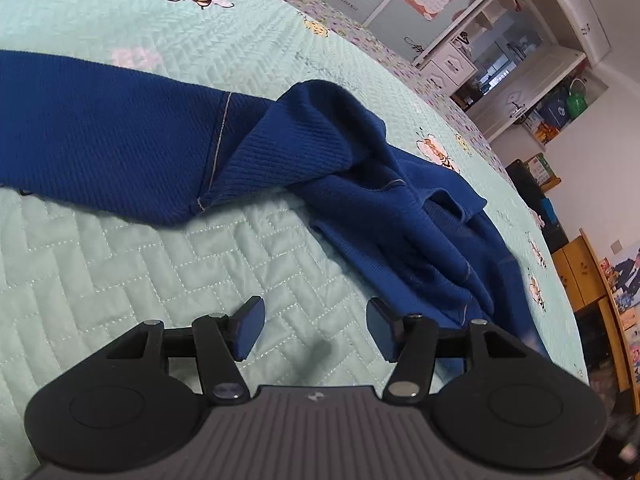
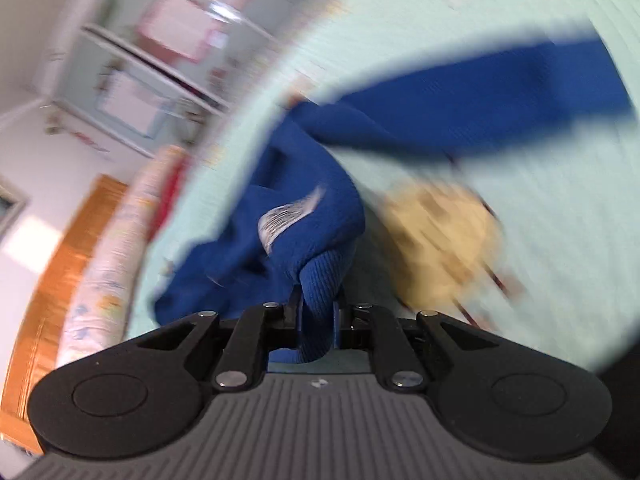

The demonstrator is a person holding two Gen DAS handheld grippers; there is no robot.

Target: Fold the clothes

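Even daylight, left wrist view sharp, right wrist view smeared with motion blur, fisheye bending at edges

bed: mint quilt (image 1: 120,260) (bee prints) | white shelves (image 1: 520,60) | wooden cabinet (image 1: 580,272)

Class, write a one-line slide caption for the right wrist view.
Right gripper shut on a blue sweater, lifting it above the green quilt.

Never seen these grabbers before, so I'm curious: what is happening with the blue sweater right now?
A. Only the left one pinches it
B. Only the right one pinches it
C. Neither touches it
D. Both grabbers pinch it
B: the right gripper is clamped on a ribbed fold of the blue sweater, while the left gripper hangs open over the green quilt.
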